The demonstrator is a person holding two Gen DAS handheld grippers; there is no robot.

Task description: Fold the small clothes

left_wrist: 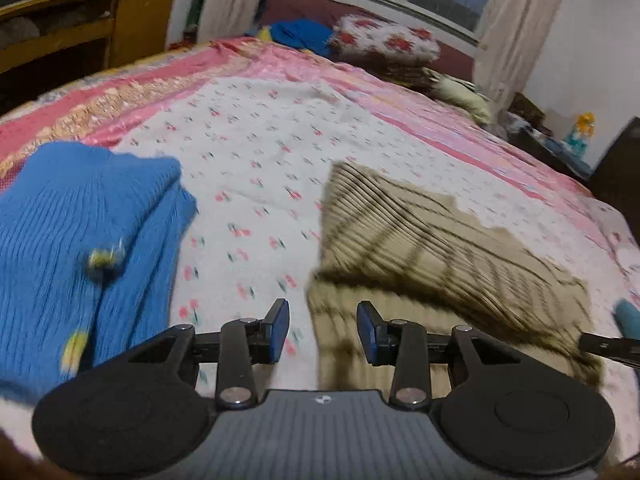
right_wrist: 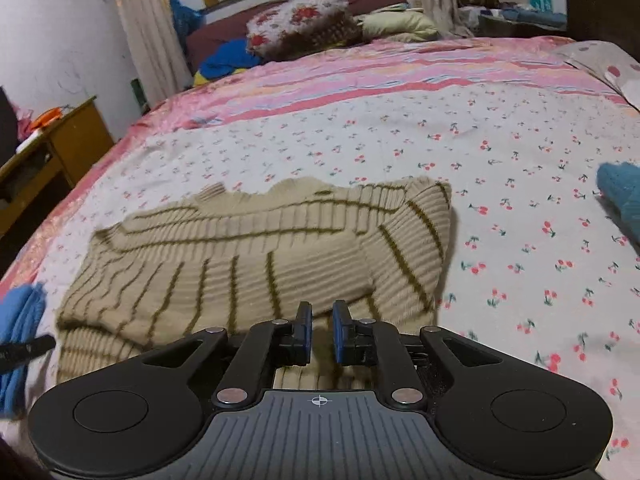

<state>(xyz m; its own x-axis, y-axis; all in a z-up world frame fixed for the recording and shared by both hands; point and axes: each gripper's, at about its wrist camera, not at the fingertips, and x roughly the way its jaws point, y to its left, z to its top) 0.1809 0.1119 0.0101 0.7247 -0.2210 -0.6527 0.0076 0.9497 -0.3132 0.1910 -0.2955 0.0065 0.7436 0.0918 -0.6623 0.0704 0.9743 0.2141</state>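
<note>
A beige knitted sweater (left_wrist: 420,240) with dark olive stripes lies partly folded on the cherry-print sheet (left_wrist: 256,152). My left gripper (left_wrist: 322,314) hovers over the sweater's near left edge, open, with nothing between its blue pads. In the right wrist view the same sweater (right_wrist: 256,252) spreads out ahead, one sleeve folded over at its right. My right gripper (right_wrist: 322,310) is above the sweater's near edge, its pads a narrow gap apart and pressing on nothing. A blue knitted garment (left_wrist: 80,232) lies to the left of the sweater.
A teal knitted piece (right_wrist: 620,196) lies on the sheet at the right. Floral pillows (right_wrist: 300,16) and blue clothes (right_wrist: 228,60) sit at the head of the bed. A wooden cabinet (left_wrist: 100,28) stands beside the bed's left edge.
</note>
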